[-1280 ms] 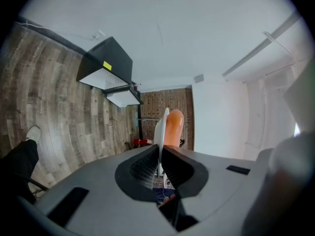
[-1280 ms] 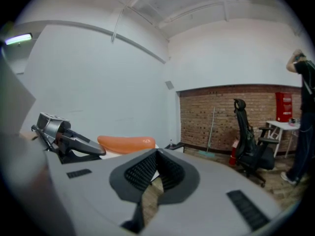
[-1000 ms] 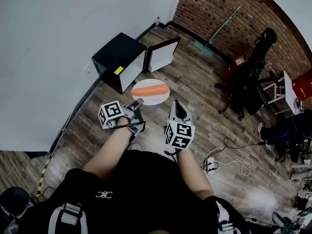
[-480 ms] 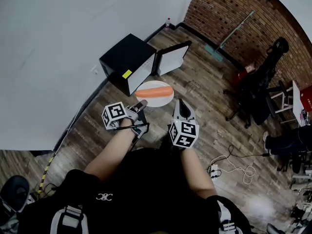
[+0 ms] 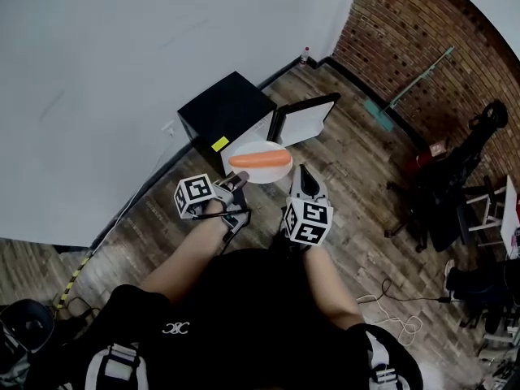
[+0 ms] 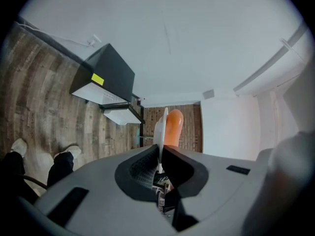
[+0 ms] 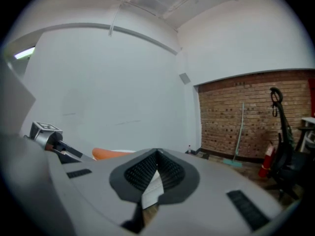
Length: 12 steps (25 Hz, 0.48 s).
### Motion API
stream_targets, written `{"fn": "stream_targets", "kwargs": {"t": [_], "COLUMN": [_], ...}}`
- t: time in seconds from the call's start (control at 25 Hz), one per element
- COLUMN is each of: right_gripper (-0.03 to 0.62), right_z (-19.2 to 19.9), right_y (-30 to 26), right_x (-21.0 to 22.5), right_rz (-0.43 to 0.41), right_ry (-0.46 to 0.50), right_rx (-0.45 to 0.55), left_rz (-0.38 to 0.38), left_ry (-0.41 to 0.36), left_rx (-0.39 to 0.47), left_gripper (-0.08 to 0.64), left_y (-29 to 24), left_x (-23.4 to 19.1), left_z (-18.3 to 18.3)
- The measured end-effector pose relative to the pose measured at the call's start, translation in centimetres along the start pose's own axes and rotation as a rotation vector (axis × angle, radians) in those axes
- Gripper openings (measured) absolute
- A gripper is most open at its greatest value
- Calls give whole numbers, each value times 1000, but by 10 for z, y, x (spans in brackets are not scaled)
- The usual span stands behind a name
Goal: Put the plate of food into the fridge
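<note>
A white plate [image 5: 253,169] carrying an orange carrot [image 5: 260,158] is held in the air just in front of the black mini fridge [image 5: 226,114], whose door [image 5: 305,120] stands open to the right. My left gripper [image 5: 235,178] is shut on the plate's near left rim. In the left gripper view, the plate [image 6: 158,132] stands edge-on between the closed jaws of the left gripper [image 6: 160,149], with the carrot [image 6: 173,127] beside it. My right gripper [image 5: 301,173] is at the plate's right rim. A white sliver of the plate [image 7: 152,187] sits in the closed jaws of the right gripper [image 7: 156,154].
The fridge stands on a wood-plank floor against a white wall [image 5: 122,63]. A brick wall [image 5: 422,39] with a broom [image 5: 406,84] leaning on it runs to the right. Chairs and bags [image 5: 463,177] and floor cables [image 5: 398,319] lie further right.
The plate and both grippers have come closer to the fridge, with the grip on the plate unchanged. The fridge and its open door now sit right behind the plate in the head view.
</note>
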State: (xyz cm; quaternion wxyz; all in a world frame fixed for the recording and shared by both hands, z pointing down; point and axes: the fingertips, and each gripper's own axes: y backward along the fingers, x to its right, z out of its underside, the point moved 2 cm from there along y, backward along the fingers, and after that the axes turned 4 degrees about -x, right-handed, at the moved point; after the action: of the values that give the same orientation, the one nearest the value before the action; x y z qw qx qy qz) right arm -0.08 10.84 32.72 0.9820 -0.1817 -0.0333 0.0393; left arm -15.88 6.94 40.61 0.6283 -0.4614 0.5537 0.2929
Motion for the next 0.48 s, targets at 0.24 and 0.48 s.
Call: {"fn": "stream_targets", "kwargs": {"t": [0.24, 0.48], "right_gripper": [13, 12], "right_z": [-33, -39], "right_y": [-76, -137], "right_x": [60, 120], "right_rz": [-93, -154], "right_ry": [21, 0], "right_rx": [-9, -80], "left_rz": [7, -6], "left_ry": [31, 77], "left_rx": [101, 178], "left_gripper": [25, 23], "left_y": [-76, -140], "left_x": [18, 15], "left_z": [-26, -32]}}
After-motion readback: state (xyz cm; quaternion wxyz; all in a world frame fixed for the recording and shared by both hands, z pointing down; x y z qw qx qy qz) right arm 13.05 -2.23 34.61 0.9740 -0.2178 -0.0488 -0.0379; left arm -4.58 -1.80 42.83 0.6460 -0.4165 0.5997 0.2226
